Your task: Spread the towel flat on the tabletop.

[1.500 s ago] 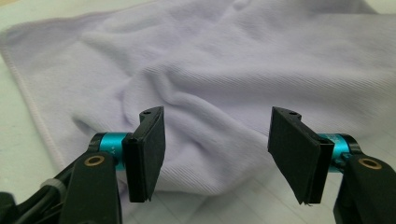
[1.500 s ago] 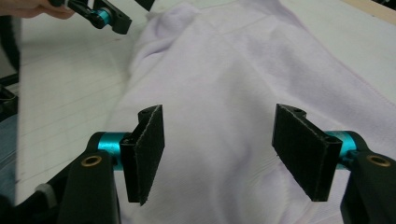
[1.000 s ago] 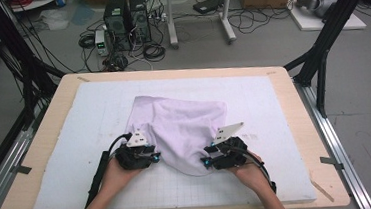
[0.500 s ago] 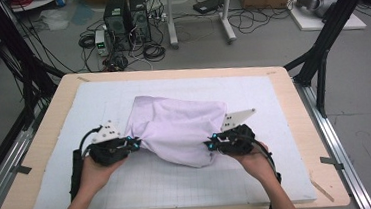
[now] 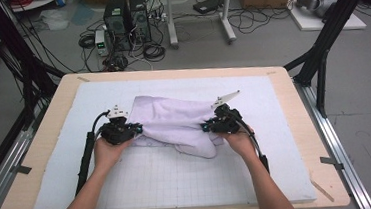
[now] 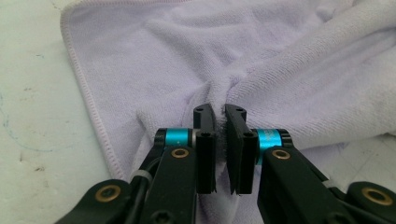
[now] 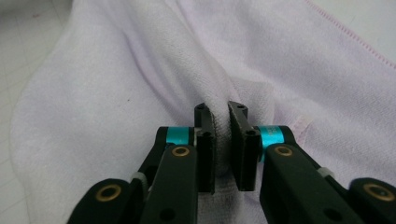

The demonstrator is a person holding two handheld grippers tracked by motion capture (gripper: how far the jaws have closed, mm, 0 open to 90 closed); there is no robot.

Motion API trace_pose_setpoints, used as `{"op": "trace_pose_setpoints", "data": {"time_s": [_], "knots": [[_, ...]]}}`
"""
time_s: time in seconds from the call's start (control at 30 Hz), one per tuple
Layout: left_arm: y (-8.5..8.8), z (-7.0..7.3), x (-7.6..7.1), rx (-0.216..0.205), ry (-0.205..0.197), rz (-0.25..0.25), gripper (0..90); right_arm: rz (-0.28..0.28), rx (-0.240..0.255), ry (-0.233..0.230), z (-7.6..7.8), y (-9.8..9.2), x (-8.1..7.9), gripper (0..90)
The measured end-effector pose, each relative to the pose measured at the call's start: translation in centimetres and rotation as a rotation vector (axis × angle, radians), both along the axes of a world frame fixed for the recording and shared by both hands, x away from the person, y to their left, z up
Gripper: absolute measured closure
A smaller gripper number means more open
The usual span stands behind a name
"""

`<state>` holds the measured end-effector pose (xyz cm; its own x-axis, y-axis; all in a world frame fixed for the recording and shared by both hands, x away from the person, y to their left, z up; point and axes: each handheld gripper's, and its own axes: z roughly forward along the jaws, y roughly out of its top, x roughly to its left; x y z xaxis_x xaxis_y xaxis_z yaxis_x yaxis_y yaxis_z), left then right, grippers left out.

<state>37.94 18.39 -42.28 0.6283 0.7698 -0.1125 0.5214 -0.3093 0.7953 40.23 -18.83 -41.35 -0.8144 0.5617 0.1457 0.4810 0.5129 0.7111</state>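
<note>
Wood-rimmed, the table carries a white gridded mat that gives the cloth a flat bed to be spread on, and the pale lilac towel lies bunched near the middle of it, stretched sideways between the two tools. It sags in a fold toward the person at the lower middle, which suggests that it is being pulled out to open it up rather than lifted clear. The person's forearms come in from the near edge and splay apart, one to each side of the cloth, so that the pull runs along its width. The left gripper has its jaws nearly together with a pinch of terry pile gathered between the pads, close to the stitched hem; that grip near the edge probably helps find a corner. The right gripper is likewise clamped on a ridge of the fabric, its jaws having just eased slightly, yet the cloth is squeezed tight between them in the right gripper view.
</note>
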Motion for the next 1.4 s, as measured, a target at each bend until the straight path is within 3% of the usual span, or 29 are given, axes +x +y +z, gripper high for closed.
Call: {"op": "trace_pose_setpoints", "data": {"time_s": [0.1,0.2,0.3,0.47,0.6,0.7,0.77,0.9,1.03,1.17,1.27,1.4], "knots": [[0.5,0.7,-0.5,0.006,-0.018,-0.010,69.8,0.003,-0.005,-0.045,0.8,-0.4,-0.5,69.5],[1.1,1.9,-1.6,0.021,-0.048,-0.015,61.7,0.002,0.011,-0.072,1.8,-0.9,-1.4,66.2],[1.8,3.0,-2.8,0.009,-0.080,-0.019,59.0,0.004,0.012,-0.112,2.9,-1.3,-2.6,62.5],[2.2,3.7,-4.7,-0.010,-0.105,-0.043,54.1,0.012,0.006,-0.170,4.5,-1.5,-4.3,54.2],[1.6,3.0,-5.5,0.012,-0.093,-0.083,56.6,0.039,0.010,-0.190,5.3,-1.7,-5.1,55.1],[0.9,2.1,-5.6,0.023,-0.105,-0.080,61.9,0.073,0.021,-0.187,5.3,-1.4,-5.8,52.8],[0.4,1.4,-5.4,0.017,-0.086,-0.086,64.3,0.121,0.046,-0.179,4.9,-1.0,-6.3,52.0],[-0.9,0.1,-4.4,0.027,-0.059,-0.090,63.7,0.164,0.018,-0.161,3.3,0.0,-6.8,51.8],[-2.4,-1.2,-3.1,0.050,-0.045,-0.055,63.2,0.180,-0.023,-0.130,2.0,1.2,-6.5,49.7],[-2.9,-1.9,-2.2,0.022,-0.034,-0.026,73.5,0.191,-0.079,-0.136,1.2,2.3,-6.1,54.3],[-2.9,-1.8,-2.2,0.012,-0.025,-0.036,83.0,0.189,-0.121,-0.125,0.4,2.8,-5.6,66.5],[-2.3,-0.5,-3.3,0.040,-0.058,-0.066,84.9,0.199,-0.098,-0.132,0.9,2.5,-5.8,81.5]]}}
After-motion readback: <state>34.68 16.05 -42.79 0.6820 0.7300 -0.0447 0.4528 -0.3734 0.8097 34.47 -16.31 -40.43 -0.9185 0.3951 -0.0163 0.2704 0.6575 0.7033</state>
